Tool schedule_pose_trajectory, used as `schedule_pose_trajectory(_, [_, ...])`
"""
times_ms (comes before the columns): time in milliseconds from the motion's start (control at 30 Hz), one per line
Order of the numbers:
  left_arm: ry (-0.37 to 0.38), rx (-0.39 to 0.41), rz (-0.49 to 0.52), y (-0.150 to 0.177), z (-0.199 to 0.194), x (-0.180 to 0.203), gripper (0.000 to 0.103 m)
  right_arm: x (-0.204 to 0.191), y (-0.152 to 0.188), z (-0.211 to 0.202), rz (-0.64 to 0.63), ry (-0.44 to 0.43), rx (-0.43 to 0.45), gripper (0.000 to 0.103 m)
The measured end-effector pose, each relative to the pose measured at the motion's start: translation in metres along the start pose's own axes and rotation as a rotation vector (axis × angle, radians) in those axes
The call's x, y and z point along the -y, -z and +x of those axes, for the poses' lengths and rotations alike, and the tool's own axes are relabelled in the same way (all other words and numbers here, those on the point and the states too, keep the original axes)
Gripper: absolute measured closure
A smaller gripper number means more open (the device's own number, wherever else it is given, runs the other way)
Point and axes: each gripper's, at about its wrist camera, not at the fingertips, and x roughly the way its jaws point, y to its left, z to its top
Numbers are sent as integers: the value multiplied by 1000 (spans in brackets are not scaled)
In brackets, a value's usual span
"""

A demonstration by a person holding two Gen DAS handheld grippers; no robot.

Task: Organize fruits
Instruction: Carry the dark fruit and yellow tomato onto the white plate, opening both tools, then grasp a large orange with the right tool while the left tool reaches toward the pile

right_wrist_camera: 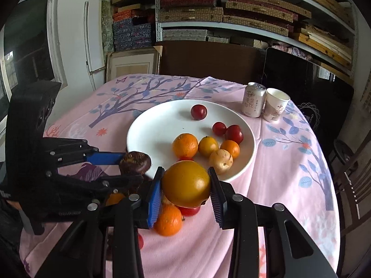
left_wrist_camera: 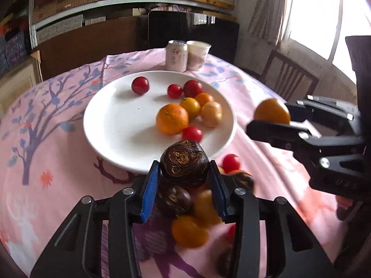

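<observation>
A white plate (left_wrist_camera: 111, 120) (right_wrist_camera: 157, 125) on the pink cloth holds several red, orange and yellow fruits, the biggest an orange (left_wrist_camera: 172, 118) (right_wrist_camera: 185, 145). My left gripper (left_wrist_camera: 184, 169) (right_wrist_camera: 129, 164) is shut on a dark brown patterned fruit (left_wrist_camera: 184, 163) (right_wrist_camera: 135, 162), held above the plate's near rim. My right gripper (right_wrist_camera: 185, 183) (left_wrist_camera: 269, 115) is shut on a round orange-yellow fruit (right_wrist_camera: 186, 183) (left_wrist_camera: 271, 111), held just right of the plate. More loose fruits (left_wrist_camera: 189, 230) (right_wrist_camera: 168, 220) lie on the cloth under the grippers.
A drink can (left_wrist_camera: 176, 55) (right_wrist_camera: 254, 103) and a paper cup (left_wrist_camera: 198, 54) (right_wrist_camera: 276, 107) stand behind the plate. A wooden chair (left_wrist_camera: 287, 76) stands at the table's right. Shelves of boxes fill the back wall.
</observation>
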Motion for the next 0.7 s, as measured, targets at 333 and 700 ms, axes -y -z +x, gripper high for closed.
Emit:
schedule_pose_trajectory(333, [-35, -30, 22, -17, 35, 2, 61, 17, -7, 58, 73, 38, -65, 65])
schedule_pose_trajectory(700, [-155, 65, -15, -15, 12, -7, 5, 35, -1, 40, 138, 5, -27, 9])
